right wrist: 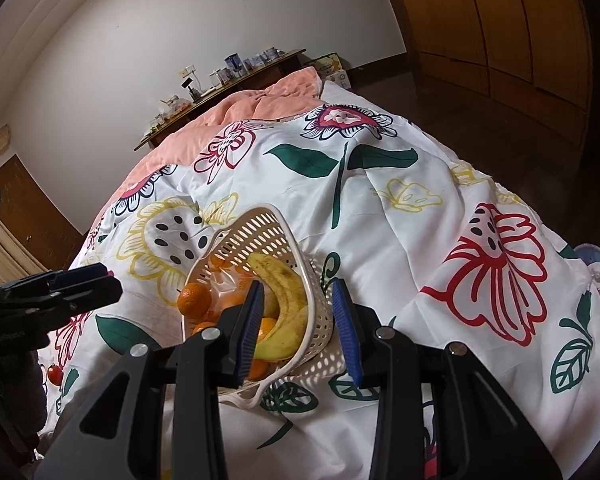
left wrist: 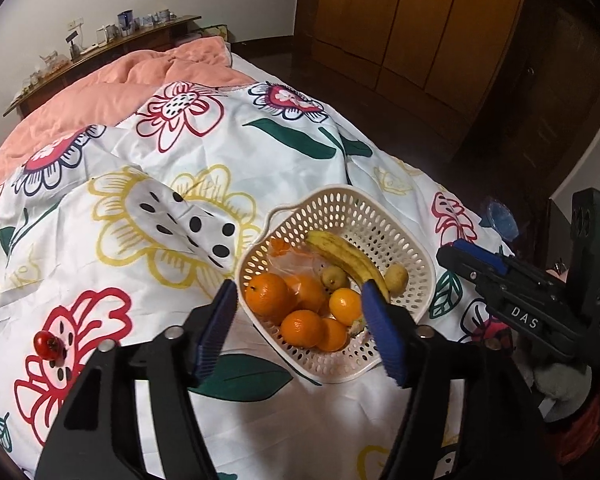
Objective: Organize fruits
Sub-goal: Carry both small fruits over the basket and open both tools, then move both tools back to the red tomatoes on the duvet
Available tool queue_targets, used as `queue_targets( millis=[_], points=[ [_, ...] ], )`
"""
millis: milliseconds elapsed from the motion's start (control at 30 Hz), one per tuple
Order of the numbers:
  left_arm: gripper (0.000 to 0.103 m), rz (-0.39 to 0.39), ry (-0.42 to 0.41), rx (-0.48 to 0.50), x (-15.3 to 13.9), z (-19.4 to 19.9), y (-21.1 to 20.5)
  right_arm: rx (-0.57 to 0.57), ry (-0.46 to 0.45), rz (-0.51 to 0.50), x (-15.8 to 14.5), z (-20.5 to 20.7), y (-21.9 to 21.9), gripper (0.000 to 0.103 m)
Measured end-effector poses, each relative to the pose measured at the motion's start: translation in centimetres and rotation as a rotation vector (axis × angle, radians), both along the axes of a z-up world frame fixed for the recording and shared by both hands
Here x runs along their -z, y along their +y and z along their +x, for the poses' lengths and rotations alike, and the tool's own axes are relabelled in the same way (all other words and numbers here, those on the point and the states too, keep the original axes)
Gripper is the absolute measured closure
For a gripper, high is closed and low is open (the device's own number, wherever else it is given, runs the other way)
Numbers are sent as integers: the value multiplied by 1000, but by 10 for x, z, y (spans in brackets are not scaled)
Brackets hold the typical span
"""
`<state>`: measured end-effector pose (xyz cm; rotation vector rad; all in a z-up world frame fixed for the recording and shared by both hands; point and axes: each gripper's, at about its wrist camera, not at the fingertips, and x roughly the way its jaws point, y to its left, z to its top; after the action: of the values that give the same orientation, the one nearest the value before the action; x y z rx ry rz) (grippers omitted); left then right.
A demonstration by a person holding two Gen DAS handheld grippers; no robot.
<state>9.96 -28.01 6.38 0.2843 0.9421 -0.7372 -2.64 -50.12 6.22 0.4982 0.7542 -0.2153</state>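
Handling: judging by its look, the cherry tomato (left wrist: 49, 345) is light, smooth, round and easily bruised; it is best pinched gently across its middle, since it could roll on the soft duvet (left wrist: 260, 152).
Tomato place: alone on the duvet, well apart from the basket (left wrist: 414, 248), on its left in the left wrist view.
Tomato look: small, glossy red, dark calyx.
Basket: cream, perforated, holding oranges (left wrist: 269, 293), a banana (left wrist: 350, 259) and small greenish fruits.
Left gripper (left wrist: 298, 330): jaws spread, empty, hovering by the basket's near edge.
Right gripper (right wrist: 300, 328): jaws astride the basket's wall; whether the pads press it cannot be told.
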Motion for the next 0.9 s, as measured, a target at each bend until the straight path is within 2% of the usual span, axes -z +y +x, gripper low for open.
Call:
queue_targets(
  millis=[33, 67, 100, 333, 500, 900],
  points=[
    [31, -1, -4, -6, -1, 0, 2, 0, -2, 0, 0, 0, 1, 51],
    [29, -3, -5, -11, -3, 0, 3, 4, -8, 2, -1, -1, 2, 44],
    [26, -5, -6, -16, -4, 1, 5, 5, -11, 2, -2, -1, 2, 43],
    [17, 2, -26, -69, -9, 5, 26, -1, -13, 4, -4, -1, 8, 42],
    [16, 6, -60, -128, -15, 7, 55, -25, -6, 3, -4, 3, 20, 42],
    [15, -70, -118, -280, -49, 20, 139, -115, -7, -16, -14, 14, 62, 42]
  ],
)
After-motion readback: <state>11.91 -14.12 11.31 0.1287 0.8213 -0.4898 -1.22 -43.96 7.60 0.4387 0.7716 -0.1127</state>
